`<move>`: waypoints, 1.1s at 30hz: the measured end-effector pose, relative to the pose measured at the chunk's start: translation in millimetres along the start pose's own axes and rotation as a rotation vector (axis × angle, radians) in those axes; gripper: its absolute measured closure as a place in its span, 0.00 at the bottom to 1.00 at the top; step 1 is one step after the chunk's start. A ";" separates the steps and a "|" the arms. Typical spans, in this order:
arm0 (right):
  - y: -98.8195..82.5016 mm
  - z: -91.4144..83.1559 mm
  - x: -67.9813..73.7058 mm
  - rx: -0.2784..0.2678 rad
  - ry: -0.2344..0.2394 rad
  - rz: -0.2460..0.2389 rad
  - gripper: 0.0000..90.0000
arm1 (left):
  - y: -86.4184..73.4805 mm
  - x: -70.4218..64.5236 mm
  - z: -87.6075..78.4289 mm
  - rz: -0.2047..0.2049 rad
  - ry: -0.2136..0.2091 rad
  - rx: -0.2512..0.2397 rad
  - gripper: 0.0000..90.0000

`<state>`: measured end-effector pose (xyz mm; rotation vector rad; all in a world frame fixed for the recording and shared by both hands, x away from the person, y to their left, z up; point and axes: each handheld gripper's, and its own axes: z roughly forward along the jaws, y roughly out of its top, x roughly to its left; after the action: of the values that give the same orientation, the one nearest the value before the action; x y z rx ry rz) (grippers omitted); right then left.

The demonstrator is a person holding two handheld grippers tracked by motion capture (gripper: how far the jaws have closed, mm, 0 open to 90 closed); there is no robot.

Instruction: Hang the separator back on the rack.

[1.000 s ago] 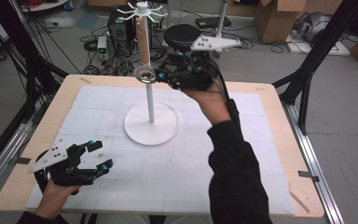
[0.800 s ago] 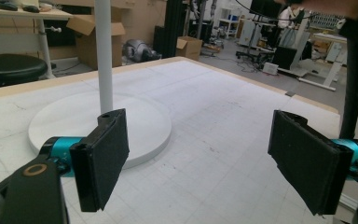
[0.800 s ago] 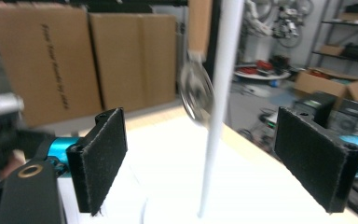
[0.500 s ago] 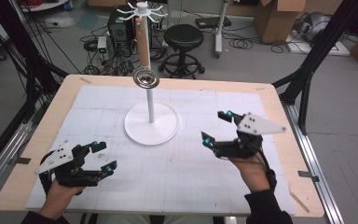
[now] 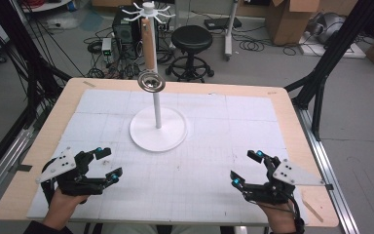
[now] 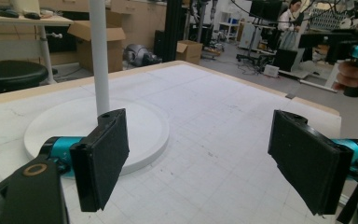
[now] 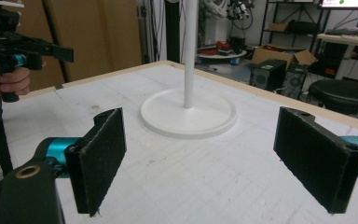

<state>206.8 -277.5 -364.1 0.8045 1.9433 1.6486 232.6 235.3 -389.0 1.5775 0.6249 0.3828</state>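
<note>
Stand [image 5: 158, 134] with its round white base sits mid-surface, well apart from both grippers; nearest, left gripper [image 5: 104, 162] and right gripper [image 5: 247, 169] hover at the front corners of the surface [image 5: 214, 126], fingers wide and empty; farther up the pole hangs a metal strainer [image 5: 152, 83].

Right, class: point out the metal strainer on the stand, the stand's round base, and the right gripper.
metal strainer [image 5: 152, 82], high view, on its round bowl.
stand's round base [image 5: 146, 134], high view, on the flat white disc left of the pole.
right gripper [image 5: 246, 168], high view, midway between its open fingers.
</note>
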 end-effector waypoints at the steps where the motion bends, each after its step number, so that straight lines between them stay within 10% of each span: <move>1: -2.3 -3.0 -0.2 -0.002 -0.008 0.010 0.18 | -0.1 0.1 -0.5 -0.004 0.004 -0.005 0.23; 33: -6.0 -17.6 -6.3 -0.026 -0.081 0.043 0.18 | -3.1 2.0 -5.3 -0.023 0.027 -0.008 0.23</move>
<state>198.5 -295.1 -367.2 0.8952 1.8579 1.6368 230.6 240.8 -391.8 1.5582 0.6608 0.3901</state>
